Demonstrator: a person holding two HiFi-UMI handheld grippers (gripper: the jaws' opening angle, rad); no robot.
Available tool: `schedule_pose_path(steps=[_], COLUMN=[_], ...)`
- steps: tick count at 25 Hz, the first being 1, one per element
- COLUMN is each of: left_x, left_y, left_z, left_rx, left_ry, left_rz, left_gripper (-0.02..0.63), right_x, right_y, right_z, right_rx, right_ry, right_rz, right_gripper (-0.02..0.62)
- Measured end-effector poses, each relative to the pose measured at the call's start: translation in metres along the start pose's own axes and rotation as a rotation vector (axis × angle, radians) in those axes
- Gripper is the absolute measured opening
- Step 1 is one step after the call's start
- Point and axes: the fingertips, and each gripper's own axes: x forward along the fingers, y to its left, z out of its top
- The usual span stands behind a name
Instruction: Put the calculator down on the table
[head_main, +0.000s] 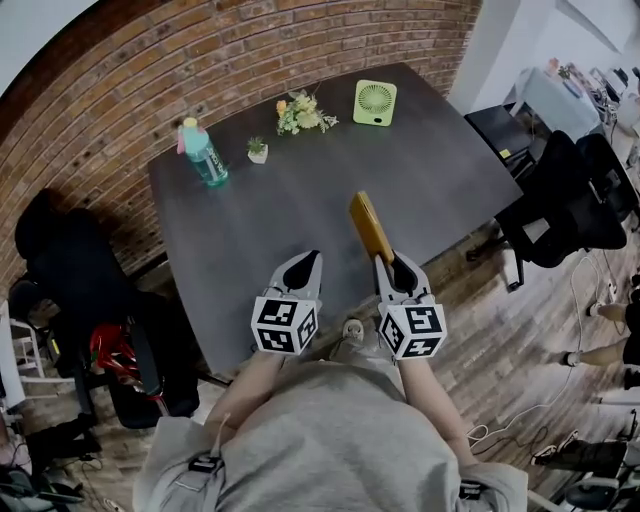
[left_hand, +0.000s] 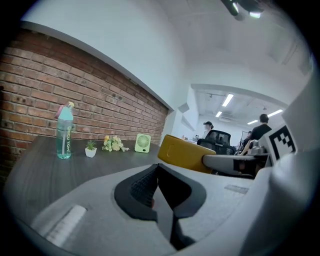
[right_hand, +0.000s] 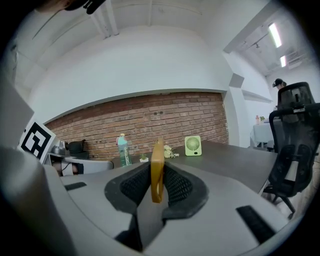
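Calculator (head_main: 370, 226): yellow, clamped on edge by its near end in right gripper (head_main: 393, 268). Jaws partly closed on thin body. Far end juts forward above near part of desk (head_main: 300, 200), not touching it.
- Risk: release while raised. Likely result: drop, bounce, key damage.
- Risk: release on narrow edge. Likely result: uncontrolled topple.
- Risk: set-down too close to near desk rim. Likely result: slide to floor.

Left gripper (head_main: 308, 262): jaws together, empty, just beside right gripper; gives no support.

Bottle (head_main: 204, 153), fan (head_main: 375, 102): well apart, collision unlikely.

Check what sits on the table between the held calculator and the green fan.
Nothing: in the head view, only bare dark table separates the calculator from the green fan.
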Motion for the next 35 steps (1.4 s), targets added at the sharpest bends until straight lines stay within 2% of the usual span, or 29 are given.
schedule_pose_path(steps=[17, 35], left_x=[0.071, 0.089], left_y=[0.004, 0.018], left_z=[0.014, 0.002], left_rx=[-0.053, -0.099], left_ry=[-0.017, 0.002], left_rz=[0.110, 0.213], left_gripper=[0.018, 0.018], right_x=[0.073, 0.129], right_y=[-0.061, -0.105], right_z=[0.006, -0.043], right_rx=[-0.019, 0.001], right_ry=[0.065, 0.195], right_rz=[0.104, 0.131], right_gripper=[0.078, 0.079])
